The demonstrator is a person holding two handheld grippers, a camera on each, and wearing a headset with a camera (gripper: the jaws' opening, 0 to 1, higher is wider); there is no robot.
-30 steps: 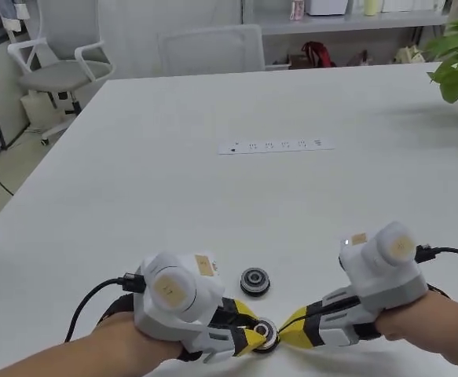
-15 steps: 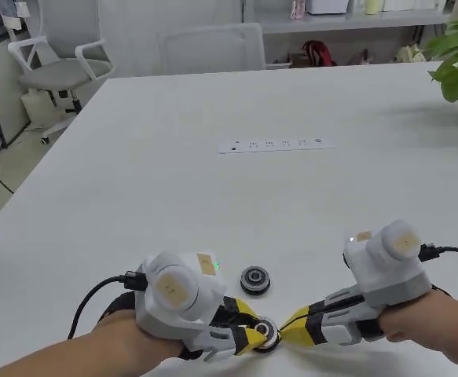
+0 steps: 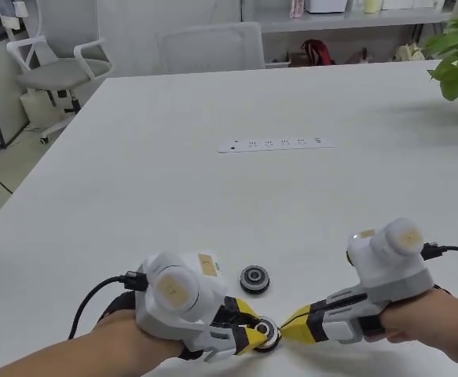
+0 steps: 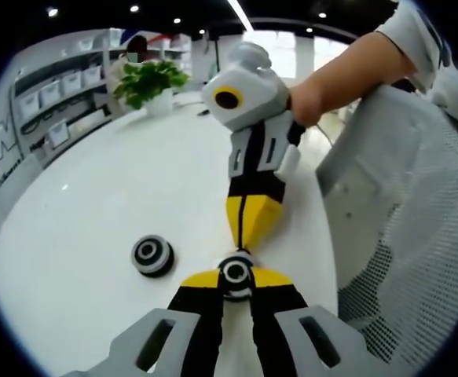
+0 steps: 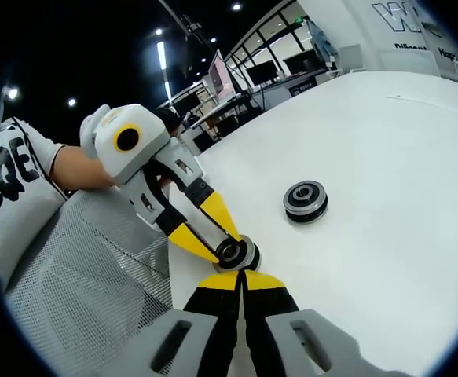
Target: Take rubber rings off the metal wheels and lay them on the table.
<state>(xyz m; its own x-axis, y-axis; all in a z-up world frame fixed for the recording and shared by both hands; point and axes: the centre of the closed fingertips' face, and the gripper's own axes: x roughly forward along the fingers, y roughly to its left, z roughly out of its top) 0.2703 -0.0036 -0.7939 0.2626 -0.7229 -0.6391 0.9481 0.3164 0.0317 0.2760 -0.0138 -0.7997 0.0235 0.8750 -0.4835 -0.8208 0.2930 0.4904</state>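
Tabletop [image 3: 213, 196] work sits at 6 o'clock, where the left tool [image 4: 238, 281] clamps a metal wheel [image 3: 265, 332] and the right tool [image 5: 243, 276], jaws narrowed together, should nip only its rubber ring [image 4: 222, 272] and peel outward.

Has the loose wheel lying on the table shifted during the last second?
No. The loose wheel lies in the same place relative to the power strip. Both drift up slightly together in the head view, so the camera moved, not the wheel.
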